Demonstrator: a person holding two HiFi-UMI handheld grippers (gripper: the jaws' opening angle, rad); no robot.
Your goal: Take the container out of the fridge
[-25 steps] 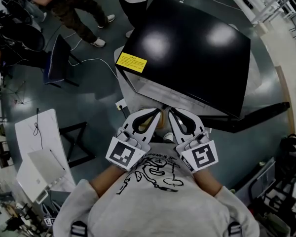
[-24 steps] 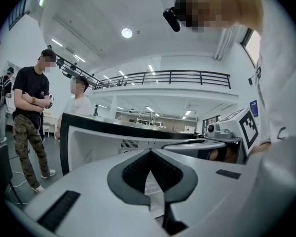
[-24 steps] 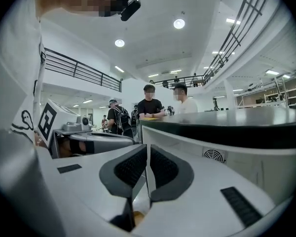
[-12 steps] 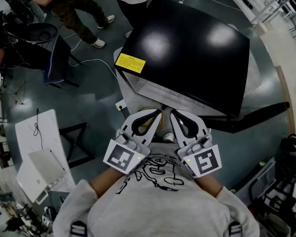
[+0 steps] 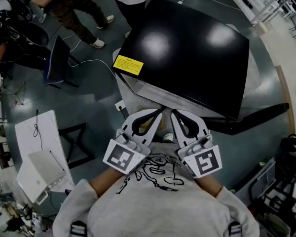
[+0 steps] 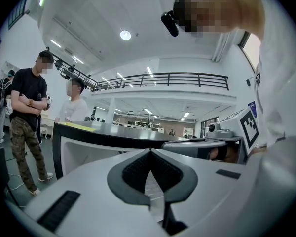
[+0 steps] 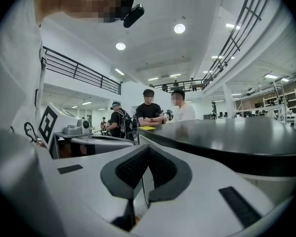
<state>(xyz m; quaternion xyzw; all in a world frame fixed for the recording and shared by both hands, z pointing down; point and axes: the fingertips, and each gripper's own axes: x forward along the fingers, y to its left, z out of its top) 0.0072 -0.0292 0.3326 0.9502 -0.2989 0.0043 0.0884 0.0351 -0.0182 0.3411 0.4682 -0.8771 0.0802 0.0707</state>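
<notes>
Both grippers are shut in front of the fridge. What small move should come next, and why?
Probably open the right gripper and reach toward the fridge front: both it and the left gripper are shut and empty, held near the chest, and no container is in view.

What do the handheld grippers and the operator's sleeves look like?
The left gripper and right gripper have white shells and curved jaws lined with dark ribbed pads. Each carries a white cube with a black square marker. The sleeves are light grey.
</notes>
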